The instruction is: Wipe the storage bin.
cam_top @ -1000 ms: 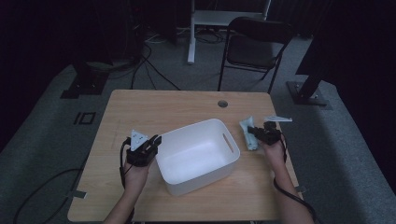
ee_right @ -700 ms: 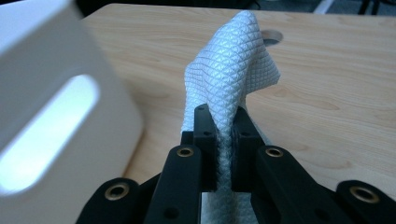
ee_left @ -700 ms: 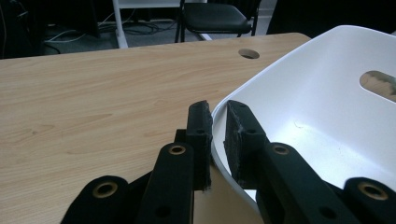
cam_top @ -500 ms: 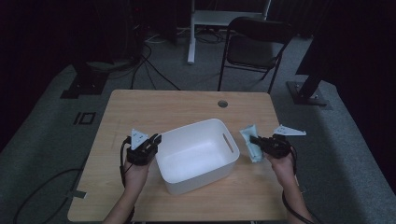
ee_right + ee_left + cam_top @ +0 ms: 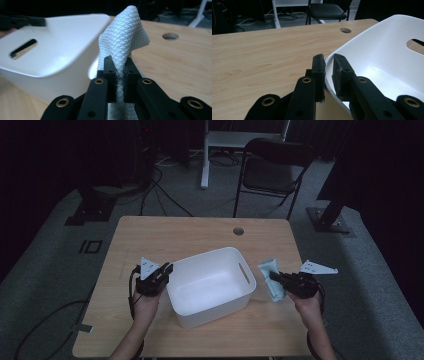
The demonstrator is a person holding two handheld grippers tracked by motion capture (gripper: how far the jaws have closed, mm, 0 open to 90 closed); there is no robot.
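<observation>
Two tools engaged: our left tool (image 5: pixel 328 62) clamps the white bin (image 5: pixel 212 285) rim mid-desk; right tool (image 5: pixel 119 65) pinches the blue cloth (image 5: pixel 125 32) beside the bin's right wall. Dropping it in remains.

The high view looks forward and down from above the person's near side, far enough back to take in the whole table (image 5: pixel 150 235), the floor around it and a chair (image 5: pixel 272 170) beyond the far edge. The left gripper view sits low and very close, facing the far edge along the white tub's (image 5: pixel 384 57) left rim. The right gripper view, equally low and close, faces left across the table at the tub's (image 5: pixel 57 45) right wall. All three share the tub and the table's round hole (image 5: pixel 238 231)
</observation>
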